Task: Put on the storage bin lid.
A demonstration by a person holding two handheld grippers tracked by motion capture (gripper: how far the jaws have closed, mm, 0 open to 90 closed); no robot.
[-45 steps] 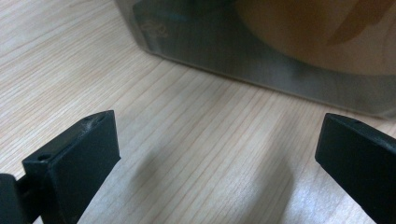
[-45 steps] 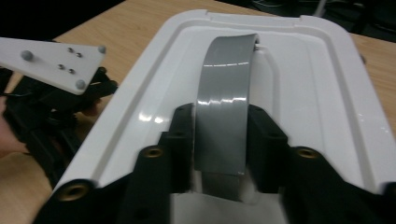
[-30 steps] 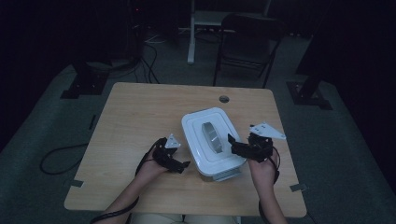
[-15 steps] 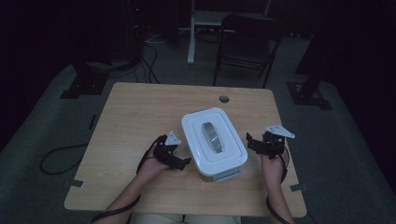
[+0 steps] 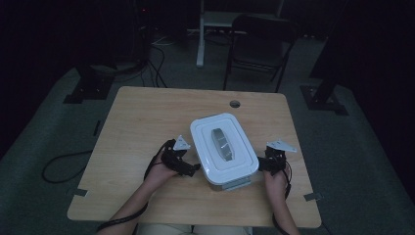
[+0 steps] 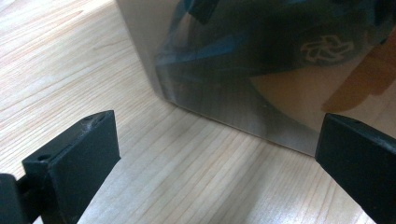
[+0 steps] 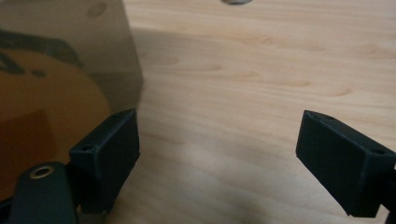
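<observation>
Grippers flank the white lidded container [image 5: 223, 149] on the wooden table [image 5: 147, 117]: left gripper [image 5: 192, 168] and right gripper [image 5: 263, 164] both gape wide, holding nothing.

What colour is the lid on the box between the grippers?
White, with a grey handle set in the middle of the lid. It shows best in the high view.

The desk [image 5: 147, 122] is showing pale, matt wood grain. The container [image 5: 222, 147] is wearing a smooth white plastic lid, its shiny wall [image 6: 261, 70] mirroring colours, while each hand-held gripper's jaws are looking matt black.
</observation>
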